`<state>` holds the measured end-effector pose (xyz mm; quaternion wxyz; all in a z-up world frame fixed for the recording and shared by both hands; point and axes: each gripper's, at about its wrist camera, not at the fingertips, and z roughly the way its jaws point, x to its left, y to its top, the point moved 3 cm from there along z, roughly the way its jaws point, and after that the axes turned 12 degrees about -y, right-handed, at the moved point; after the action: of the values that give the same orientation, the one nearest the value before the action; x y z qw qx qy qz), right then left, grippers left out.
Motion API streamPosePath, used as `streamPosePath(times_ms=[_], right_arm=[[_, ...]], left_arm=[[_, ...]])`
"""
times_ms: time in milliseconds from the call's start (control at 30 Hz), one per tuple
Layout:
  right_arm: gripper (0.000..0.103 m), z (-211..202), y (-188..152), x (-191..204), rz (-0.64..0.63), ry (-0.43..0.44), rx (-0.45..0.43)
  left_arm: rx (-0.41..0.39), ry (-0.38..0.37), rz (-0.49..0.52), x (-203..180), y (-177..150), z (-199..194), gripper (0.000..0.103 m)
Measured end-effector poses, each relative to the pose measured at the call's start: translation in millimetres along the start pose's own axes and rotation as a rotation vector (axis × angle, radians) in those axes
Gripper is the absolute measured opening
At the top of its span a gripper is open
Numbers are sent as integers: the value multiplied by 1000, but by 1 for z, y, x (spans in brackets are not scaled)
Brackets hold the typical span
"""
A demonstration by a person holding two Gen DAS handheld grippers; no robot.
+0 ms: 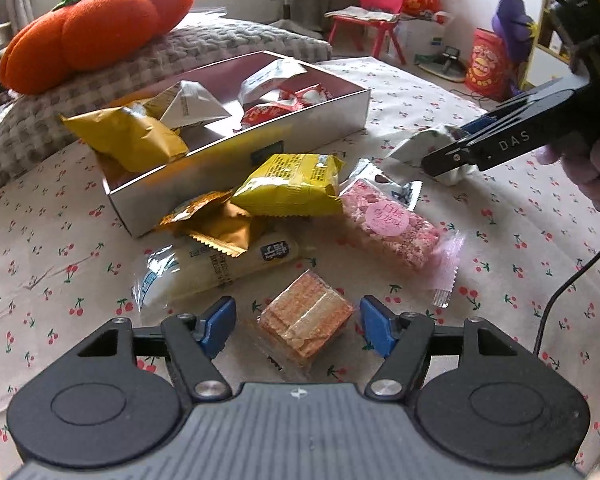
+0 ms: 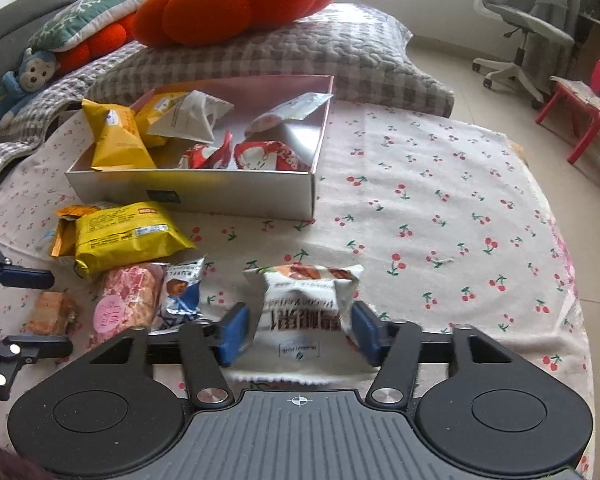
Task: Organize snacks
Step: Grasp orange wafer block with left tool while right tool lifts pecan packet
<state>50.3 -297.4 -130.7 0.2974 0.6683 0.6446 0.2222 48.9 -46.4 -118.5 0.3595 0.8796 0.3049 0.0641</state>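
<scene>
A silver box holding several snack packets stands on the cherry-print cloth; it also shows in the right wrist view. My left gripper is open, its blue pads either side of an orange wafer packet lying on the cloth. My right gripper has its pads against a white snack packet; in the left wrist view this gripper holds that packet to the right of the box. Loose in front of the box lie a yellow packet, a pink bar and a white roll packet.
An orange pumpkin cushion sits on a grey checked pillow behind the box. A blue monkey toy lies at far left. A red child's chair, an office chair and a red tub stand on the floor beyond the bed's edge.
</scene>
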Motion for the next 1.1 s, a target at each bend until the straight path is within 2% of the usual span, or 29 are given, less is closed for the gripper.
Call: streamPosePath(times_ms=[200, 467, 567, 667, 833, 900, 1100], right_arm=[[67, 4, -1, 3, -13, -10, 14], [74, 11, -5, 6, -35, -16, 48], [74, 12, -5, 6, -37, -16, 47], [74, 12, -5, 6, -32, -15, 48], [73, 13, -5, 7, -42, -13, 42], [73, 12, -4, 7, -44, -16, 40], [56, 11, -3, 10, -78, -9, 3]], left_arm=[[-5, -35, 33, -6, 0, -3, 78], [14, -35, 47, -5, -4, 1, 79], [16, -42, 31, -3, -4, 2, 72], [6, -52, 24, -2, -1, 1, 69], [16, -50, 60, -7, -2, 2, 65], [20, -47, 68, -8, -1, 3, 60], [10, -21, 76, -10, 0, 3, 54]])
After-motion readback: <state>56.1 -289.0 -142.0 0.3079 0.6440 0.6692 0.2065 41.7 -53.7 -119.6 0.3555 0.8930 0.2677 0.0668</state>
